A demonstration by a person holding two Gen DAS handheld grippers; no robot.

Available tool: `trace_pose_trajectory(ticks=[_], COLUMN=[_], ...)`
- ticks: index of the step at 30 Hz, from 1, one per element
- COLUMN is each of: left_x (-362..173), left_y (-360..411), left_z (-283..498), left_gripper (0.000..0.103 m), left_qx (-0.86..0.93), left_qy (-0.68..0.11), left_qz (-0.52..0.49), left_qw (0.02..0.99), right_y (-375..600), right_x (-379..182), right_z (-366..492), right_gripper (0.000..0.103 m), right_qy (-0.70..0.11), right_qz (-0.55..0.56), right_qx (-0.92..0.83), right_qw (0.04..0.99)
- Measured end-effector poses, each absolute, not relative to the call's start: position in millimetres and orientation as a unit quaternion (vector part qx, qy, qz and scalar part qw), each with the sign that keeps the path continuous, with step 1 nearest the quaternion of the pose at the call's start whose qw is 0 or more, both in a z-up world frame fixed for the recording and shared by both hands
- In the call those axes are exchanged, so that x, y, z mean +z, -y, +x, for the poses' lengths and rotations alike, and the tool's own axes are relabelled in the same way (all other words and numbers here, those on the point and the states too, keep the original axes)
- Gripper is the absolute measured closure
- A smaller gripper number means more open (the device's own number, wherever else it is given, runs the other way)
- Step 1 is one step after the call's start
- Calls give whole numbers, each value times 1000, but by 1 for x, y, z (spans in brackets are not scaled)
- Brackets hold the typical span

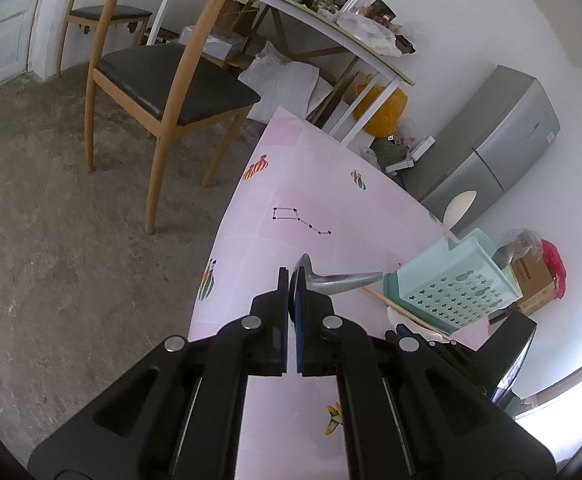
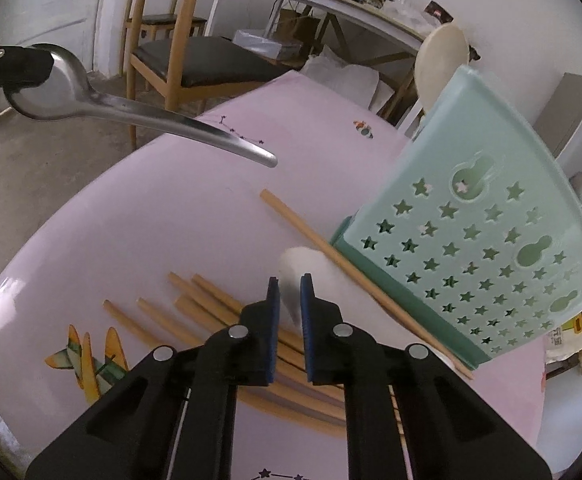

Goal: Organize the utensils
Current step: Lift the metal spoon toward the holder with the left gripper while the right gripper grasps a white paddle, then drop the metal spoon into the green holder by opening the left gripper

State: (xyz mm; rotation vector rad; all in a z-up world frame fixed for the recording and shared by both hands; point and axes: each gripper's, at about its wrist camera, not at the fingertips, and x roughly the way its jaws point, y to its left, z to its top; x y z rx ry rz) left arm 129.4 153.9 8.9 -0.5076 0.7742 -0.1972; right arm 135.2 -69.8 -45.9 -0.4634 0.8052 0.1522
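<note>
My left gripper (image 1: 289,276) is shut on the bowl of a metal spoon (image 1: 343,278), held above the pink table (image 1: 291,184) with its handle pointing toward a mint-green perforated utensil holder (image 1: 451,280). In the right wrist view the same spoon (image 2: 131,112) hangs at upper left. My right gripper (image 2: 289,284) is low over the table. Its blue pads press a blurred white utensil (image 2: 301,264) that fills the narrow gap. Several wooden chopsticks (image 2: 195,312) lie under it. One chopstick (image 2: 311,236) rests against the holder (image 2: 491,220), which holds a white spoon (image 2: 443,60).
The table's left edge drops to a bare concrete floor with a wooden chair (image 1: 171,80). Behind stand a cluttered white desk (image 1: 331,28) and a grey fridge (image 1: 491,140). A cardboard box (image 1: 531,284) sits behind the holder.
</note>
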Motion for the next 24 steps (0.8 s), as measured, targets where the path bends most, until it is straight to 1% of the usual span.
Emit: trace_pose_trajectory(ticks=[8,16,24], left_x=[32,86,133], left_y=[-151,-134,-82], left_z=[113,94,111], left_gripper=[102,102,102], left_qx=[-103,-144,-173], left_qy=[-331,-262,-230], left_qz=[-227,-196,-97], left_qw=[910,934,953], right_y=[78,113,162], right_x=[-14,36,73], right_z=[114,86,66], right_gripper=[98,101,101], right_qy=[-344,-296,-256], right_qz=[-219,-151,-60], right_qx=[87,99,85], right_qw=[909,938,961])
